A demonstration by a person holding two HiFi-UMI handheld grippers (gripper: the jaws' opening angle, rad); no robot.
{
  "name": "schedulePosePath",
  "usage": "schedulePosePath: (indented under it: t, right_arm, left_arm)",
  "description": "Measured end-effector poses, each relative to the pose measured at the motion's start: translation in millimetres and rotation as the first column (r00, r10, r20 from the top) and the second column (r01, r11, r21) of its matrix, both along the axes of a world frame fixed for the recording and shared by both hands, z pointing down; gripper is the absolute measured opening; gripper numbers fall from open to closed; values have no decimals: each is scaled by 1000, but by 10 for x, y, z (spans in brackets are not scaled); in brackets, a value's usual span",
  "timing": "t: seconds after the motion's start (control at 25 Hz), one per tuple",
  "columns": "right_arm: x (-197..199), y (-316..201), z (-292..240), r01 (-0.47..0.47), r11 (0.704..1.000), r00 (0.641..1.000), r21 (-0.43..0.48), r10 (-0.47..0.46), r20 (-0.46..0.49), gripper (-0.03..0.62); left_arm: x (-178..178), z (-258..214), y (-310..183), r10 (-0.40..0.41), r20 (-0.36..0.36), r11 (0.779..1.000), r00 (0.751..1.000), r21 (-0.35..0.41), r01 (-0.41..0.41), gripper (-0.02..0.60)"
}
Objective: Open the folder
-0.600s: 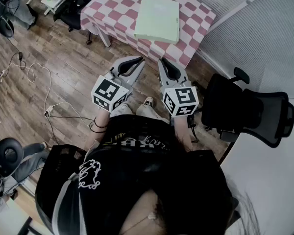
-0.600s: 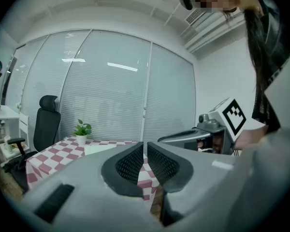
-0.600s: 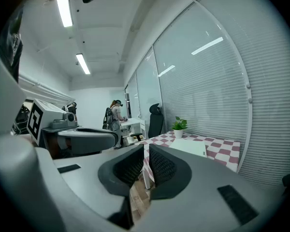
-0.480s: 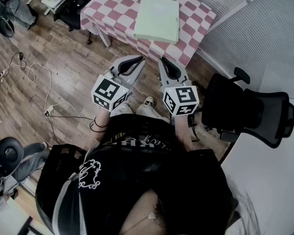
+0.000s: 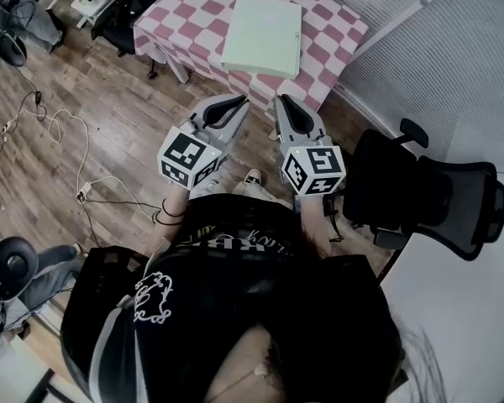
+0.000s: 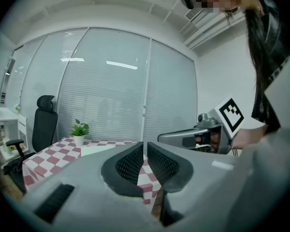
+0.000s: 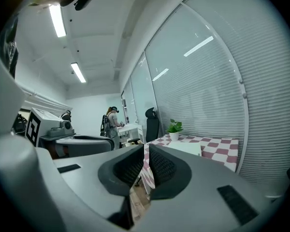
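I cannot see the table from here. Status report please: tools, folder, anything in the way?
Left tool shut, empty; right tool shut, empty. Green folder closed, flat on checkered table, untouched. Path ahead looks clear.

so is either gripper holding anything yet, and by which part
Nothing is held. The left gripper and the right gripper are both shut and empty, short of the table, where the folder lies untouched.

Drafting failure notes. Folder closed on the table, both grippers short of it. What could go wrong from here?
Left gripper and right gripper are both shut; unopened, they might shove the folder rather than pinch its cover. It lies flat on the tablecloth, so jaws may catch cloth. The potted plant beyond could tip.
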State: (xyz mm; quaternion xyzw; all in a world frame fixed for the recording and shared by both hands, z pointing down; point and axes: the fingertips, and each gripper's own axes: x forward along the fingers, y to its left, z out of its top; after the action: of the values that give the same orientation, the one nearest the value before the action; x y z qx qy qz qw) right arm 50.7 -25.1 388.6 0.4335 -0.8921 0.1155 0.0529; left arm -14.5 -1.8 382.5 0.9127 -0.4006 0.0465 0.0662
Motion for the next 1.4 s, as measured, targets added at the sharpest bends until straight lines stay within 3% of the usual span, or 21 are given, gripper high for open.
schedulePosePath:
  t: [0.48,0.92,1.16,1.4]
  right_arm:
    - [585,-281,113,-11,1000,1000,-18,11,3,26]
    - [819,-442,316,-4,998,1000,-69,5,21,26]
    - [847,-609,415,-27,996,999,-90,29,19,26]
    - [924,-922,531,-85,991,996,-106,84,-12,26]
  left_arm:
    - [484,116,-259,-6,37,1000,999,-21,6,35]
    - [614,262,-409,-40,71,997,997,-59,44,37]
    - [617,375,-572,-8,104,997,995,-79,16,37]
    - [631,524,-960,54,189,997,980,-61,-44,38]
